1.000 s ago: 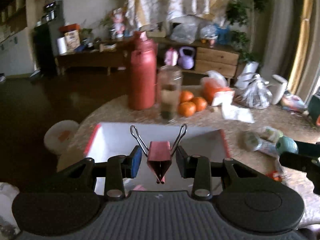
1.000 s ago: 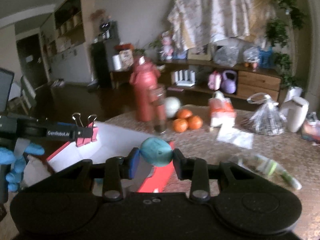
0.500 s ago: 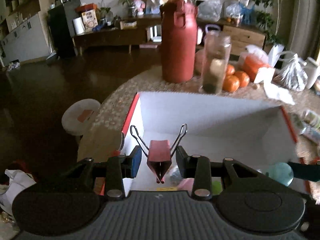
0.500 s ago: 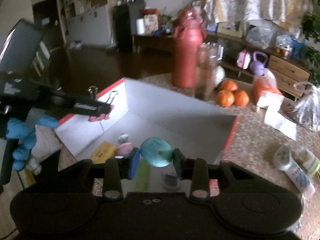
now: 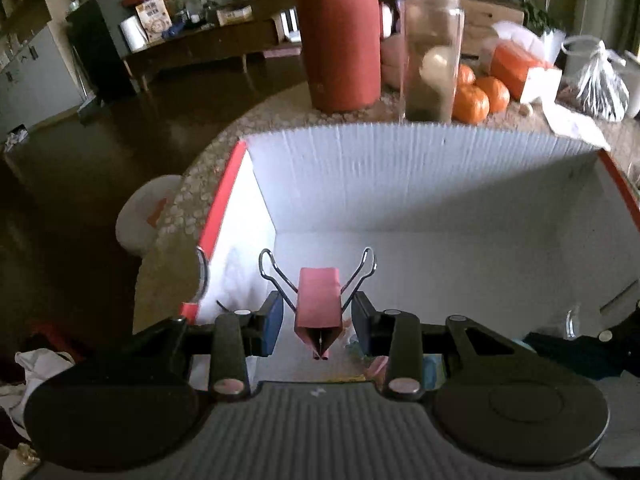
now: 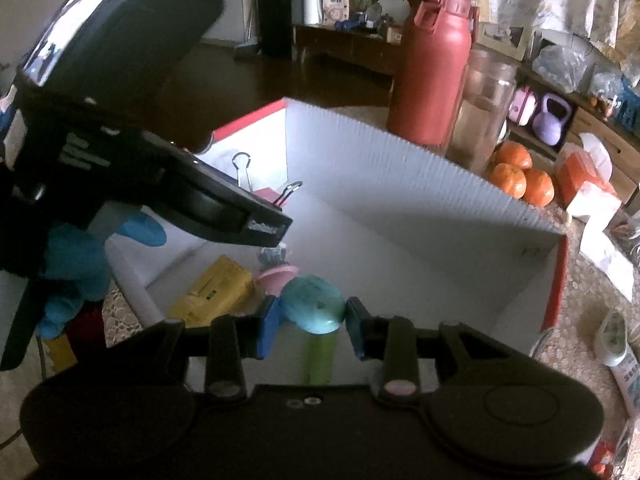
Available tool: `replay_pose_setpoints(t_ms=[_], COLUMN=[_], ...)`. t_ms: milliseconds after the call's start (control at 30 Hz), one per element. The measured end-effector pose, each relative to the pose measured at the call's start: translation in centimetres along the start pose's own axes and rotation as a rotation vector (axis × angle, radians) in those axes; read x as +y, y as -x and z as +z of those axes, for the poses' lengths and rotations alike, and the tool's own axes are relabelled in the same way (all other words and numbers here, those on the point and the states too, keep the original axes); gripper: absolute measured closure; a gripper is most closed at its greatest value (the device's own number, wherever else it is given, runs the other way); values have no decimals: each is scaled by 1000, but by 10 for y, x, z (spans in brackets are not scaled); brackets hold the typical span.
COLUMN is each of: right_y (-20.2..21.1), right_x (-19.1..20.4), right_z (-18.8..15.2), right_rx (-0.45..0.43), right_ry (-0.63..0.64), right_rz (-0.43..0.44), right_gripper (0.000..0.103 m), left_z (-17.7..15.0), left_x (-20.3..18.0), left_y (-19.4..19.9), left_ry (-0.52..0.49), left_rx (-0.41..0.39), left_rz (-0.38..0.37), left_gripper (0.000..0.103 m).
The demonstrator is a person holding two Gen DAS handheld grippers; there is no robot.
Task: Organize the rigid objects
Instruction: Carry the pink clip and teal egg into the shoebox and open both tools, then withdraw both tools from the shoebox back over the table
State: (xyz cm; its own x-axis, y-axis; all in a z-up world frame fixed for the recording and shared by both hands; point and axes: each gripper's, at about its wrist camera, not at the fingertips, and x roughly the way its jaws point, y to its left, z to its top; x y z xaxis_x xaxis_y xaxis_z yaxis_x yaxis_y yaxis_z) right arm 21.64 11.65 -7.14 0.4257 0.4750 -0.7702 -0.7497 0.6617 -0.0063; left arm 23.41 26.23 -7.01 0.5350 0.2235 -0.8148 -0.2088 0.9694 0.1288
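Here, two closed grippers, left (image 5: 317,318) and right (image 6: 312,322), hold one binder clip (image 5: 318,304), one teal egg (image 6: 314,309).

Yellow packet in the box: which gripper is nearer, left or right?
Left, though not by much. The left gripper, holding the red binder clip, hangs just above the yellow packet. The right gripper, holding the teal egg-shaped object, sits beside it, further toward the box middle.
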Motion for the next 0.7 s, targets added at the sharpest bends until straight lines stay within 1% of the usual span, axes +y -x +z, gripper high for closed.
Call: replay_pose_setpoints(t_ms=[133,233,333,400,467,500,600,667,700], right_y=[-2,-3,-1,4,9,12,18,24,27], right_x=[-2,-2,-2,-2,-1,-1,-4,-6,-7], right_z=[-1,-2,-2,-3,-2,-3,0,-1,-1], right_rx=[6,9,4,-4,-16,-22,-34,-44,-48], right_ry=[-12,-18,-26,-34,-29,-27,-33,-40,-44], right_rz=[0,-4,-2,5,5,6,7,4,3], right_gripper=[67,65,62,56,52,52,51,50,50], left_z=[0,2,2,2,2,1,-1,-1,-2], left_x=[-3,-4,-4,-6,-5,-5,-4,-5,-6], left_y=[-7,-9,-11,-14,-16,-15,-11,-5,-2], left_ry=[-16,-25,-23,-31,-30,-25,-3,7,5], left_rx=[39,64,85,113,127,127,119,105,94], left_rz=[-3,-6,-6,-12,-9,-6,-24,-37,-39], left_gripper=[66,66,66,66,66,66,60,49,47])
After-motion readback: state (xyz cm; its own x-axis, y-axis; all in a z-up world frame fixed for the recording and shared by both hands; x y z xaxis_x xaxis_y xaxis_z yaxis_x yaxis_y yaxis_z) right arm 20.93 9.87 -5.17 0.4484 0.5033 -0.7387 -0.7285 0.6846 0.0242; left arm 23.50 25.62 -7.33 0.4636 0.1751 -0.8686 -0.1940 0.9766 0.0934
